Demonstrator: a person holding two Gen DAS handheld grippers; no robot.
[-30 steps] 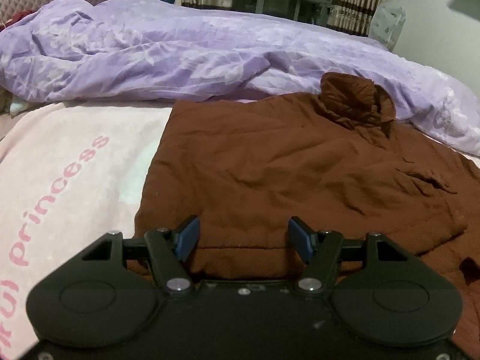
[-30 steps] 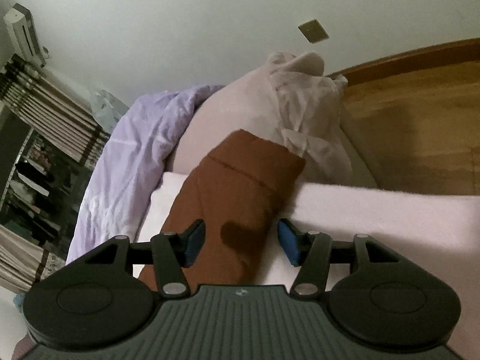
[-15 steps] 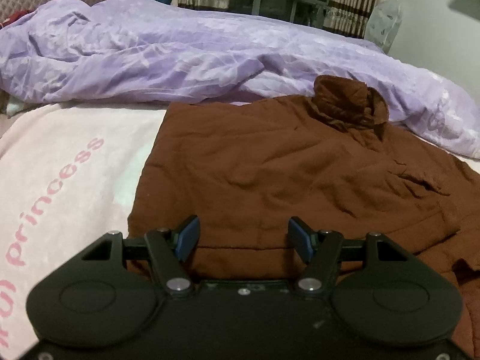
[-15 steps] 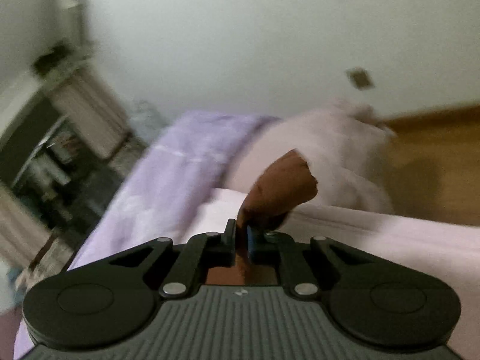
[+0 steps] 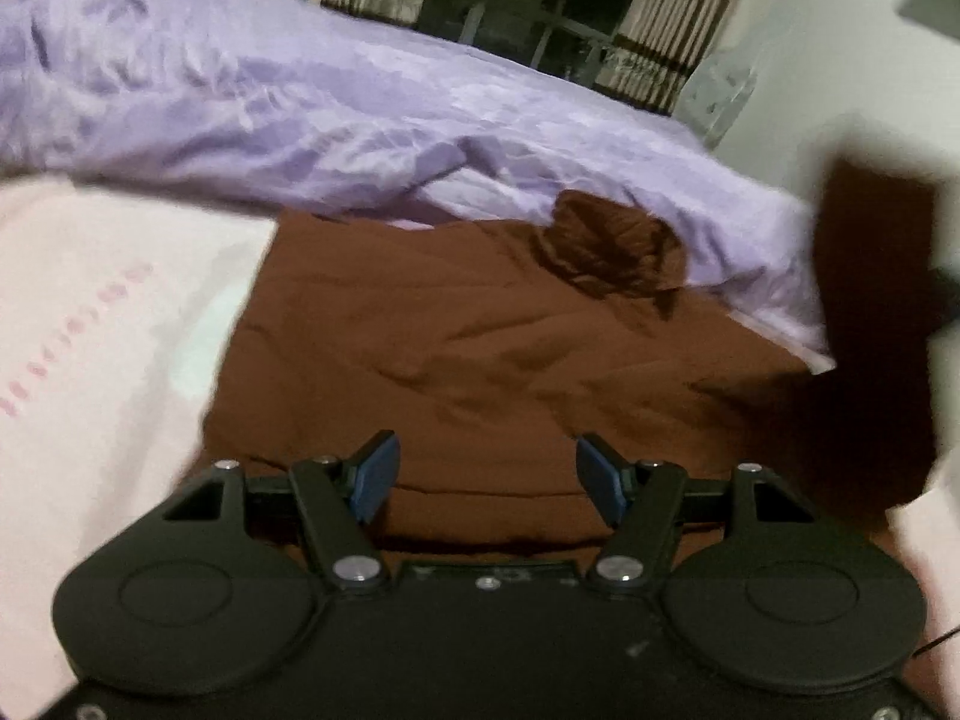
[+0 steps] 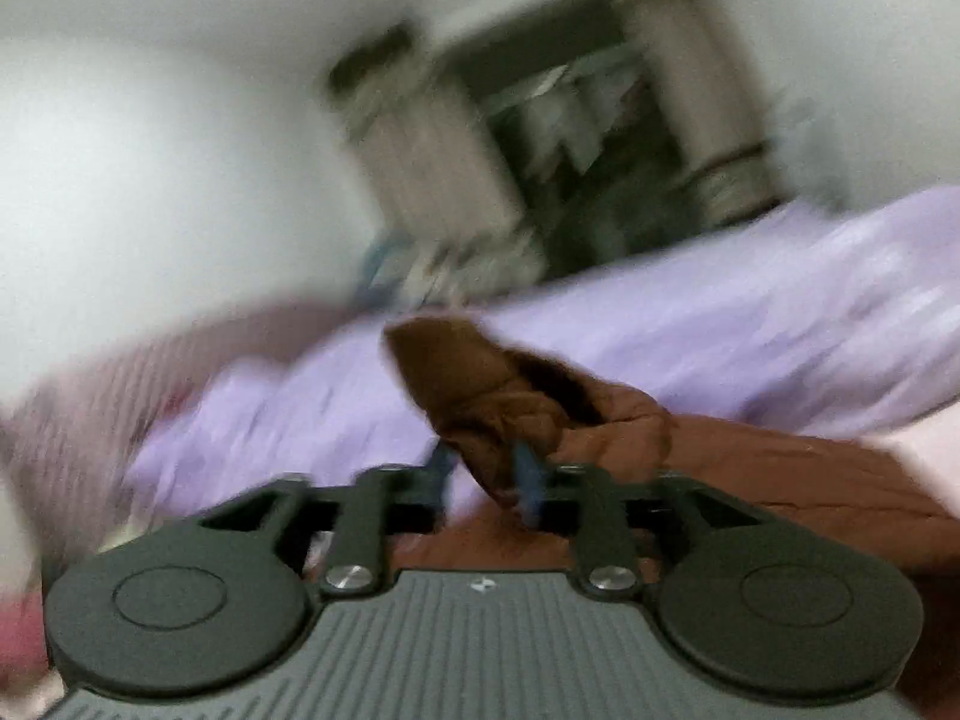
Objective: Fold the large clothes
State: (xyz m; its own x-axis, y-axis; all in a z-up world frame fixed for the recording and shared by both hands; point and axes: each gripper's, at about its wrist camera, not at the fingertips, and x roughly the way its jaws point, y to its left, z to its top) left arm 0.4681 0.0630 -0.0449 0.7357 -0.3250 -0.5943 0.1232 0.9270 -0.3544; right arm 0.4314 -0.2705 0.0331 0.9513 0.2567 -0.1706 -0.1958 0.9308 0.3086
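**Brown garment on the bed, one sleeve lifted**

Left wrist view: behind your bed are striped curtains [image 5: 654,54] around a dark window, with a white wall to the right. A rumpled purple quilt [image 5: 360,114] runs across the far side; a pink blanket [image 5: 90,330] with blurred lettering covers the near left. The brown garment [image 5: 480,348] lies spread flat between them, its crumpled collar [image 5: 612,252] touching the quilt. At the right edge a brown sleeve [image 5: 876,330] stands raised above the bed. Your left gripper [image 5: 487,474] hangs over the garment's near hem, jaws spread wide, gripping nothing.

Right wrist view: heavily blurred. Curtains [image 6: 420,162] and window sit above the quilt [image 6: 750,324]. Your right gripper [image 6: 483,474] is pinched on a fold of the sleeve [image 6: 498,396], whose free end sticks up in front of the quilt.
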